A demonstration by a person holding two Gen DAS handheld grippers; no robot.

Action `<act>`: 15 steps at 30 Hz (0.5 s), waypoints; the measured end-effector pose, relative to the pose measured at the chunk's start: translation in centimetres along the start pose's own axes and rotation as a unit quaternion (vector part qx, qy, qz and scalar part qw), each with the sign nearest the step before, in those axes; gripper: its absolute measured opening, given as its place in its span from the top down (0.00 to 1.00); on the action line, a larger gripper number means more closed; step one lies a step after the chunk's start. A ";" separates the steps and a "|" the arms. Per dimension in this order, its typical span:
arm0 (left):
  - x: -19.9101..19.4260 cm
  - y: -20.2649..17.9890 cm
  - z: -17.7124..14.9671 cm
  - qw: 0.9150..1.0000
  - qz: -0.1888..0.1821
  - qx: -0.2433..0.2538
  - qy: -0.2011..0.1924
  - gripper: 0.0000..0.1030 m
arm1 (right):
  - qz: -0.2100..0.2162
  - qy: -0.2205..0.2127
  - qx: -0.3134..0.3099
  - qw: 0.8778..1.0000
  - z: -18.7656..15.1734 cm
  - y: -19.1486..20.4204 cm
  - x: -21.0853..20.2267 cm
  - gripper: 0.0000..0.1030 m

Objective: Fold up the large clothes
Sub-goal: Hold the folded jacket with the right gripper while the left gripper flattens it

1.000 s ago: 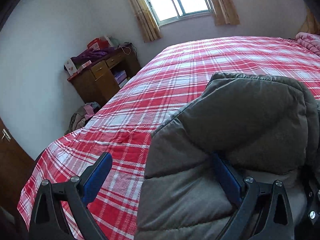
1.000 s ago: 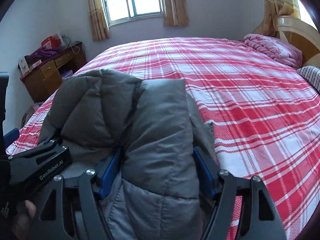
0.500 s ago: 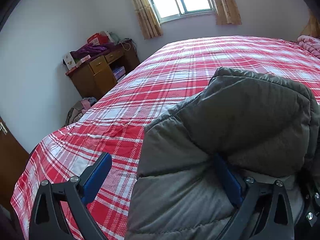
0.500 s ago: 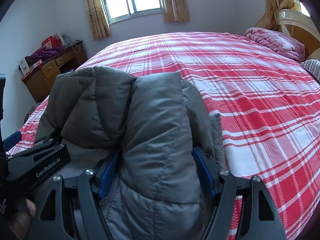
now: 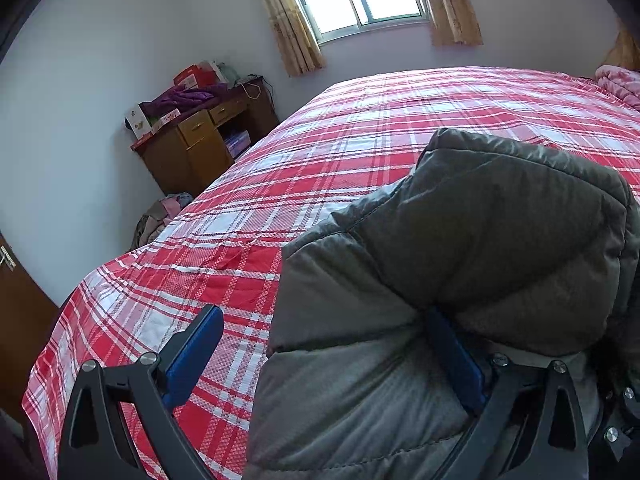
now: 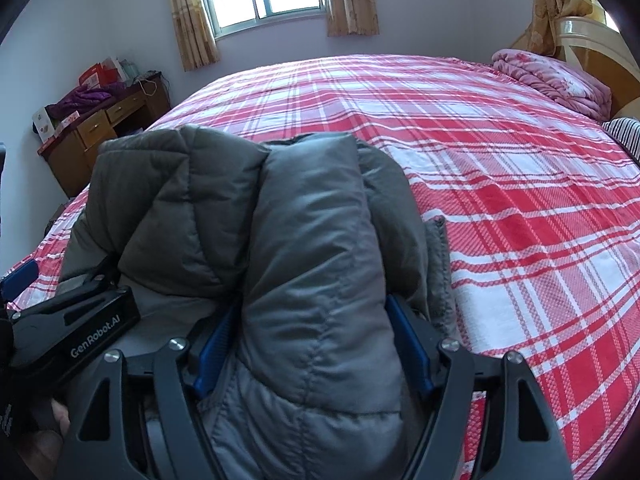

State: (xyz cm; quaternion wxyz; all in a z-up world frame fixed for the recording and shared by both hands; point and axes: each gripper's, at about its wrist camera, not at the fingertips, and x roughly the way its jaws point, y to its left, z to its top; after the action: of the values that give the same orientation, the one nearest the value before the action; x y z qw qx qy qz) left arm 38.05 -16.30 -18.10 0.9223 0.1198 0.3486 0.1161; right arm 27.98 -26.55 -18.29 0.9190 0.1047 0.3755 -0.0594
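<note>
i had the right gripper [image 6: 312,344] pinching the grey puffer jacket's [image 6: 312,248] folded bulk while the left gripper [image 5: 324,360] sat spread wide against it, steadying the bundle on the near bed [image 6: 500,168].

Bunched grey puffer jacket [image 6: 312,264] on bed

The jacket [image 6: 312,264] bunched between my fingers is a dull grey with quilted stitch lines, lighter and faintly shiny on the panel in front of my right gripper [image 6: 316,356] and darker, almost olive-grey, on the fold in front of my left gripper [image 5: 324,354]; my fingers [image 5: 192,356] themselves are black with bright blue pads. Under it the bedsheet [image 5: 360,152] is a red, white and pink plaid, and at the head of the bed lies a pink blanket [image 6: 560,80] beside a black-and-white striped pillow [image 6: 626,132]. Tan patterned curtains [image 6: 192,20] frame the window against pale lilac walls [image 5: 100,100], and the brown wooden desk [image 5: 192,144] carries a purple garment [image 5: 180,98] and a red box [image 5: 190,76].
</note>
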 end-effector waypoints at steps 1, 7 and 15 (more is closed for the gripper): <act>0.0 0.0 0.0 1.000 -0.001 0.000 0.001 0.02 | 0.000 0.001 0.000 1.000 0.0 0.0 0.1 0.27; 0.2 0.0 -0.1 1.000 -0.001 0.002 0.002 0.02 | 0.001 0.005 0.002 1.000 0.0 0.0 0.3 0.27; 0.2 -0.1 -0.1 1.000 0.002 0.006 0.003 0.02 | 0.000 0.008 0.002 1.000 -0.1 -0.1 0.4 0.26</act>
State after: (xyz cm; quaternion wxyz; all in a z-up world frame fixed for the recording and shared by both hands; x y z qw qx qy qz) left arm 38.13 -16.37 -18.31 0.9201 0.1258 0.3520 0.1166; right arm 28.24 -26.64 -18.66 0.9156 0.1073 0.3831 -0.0589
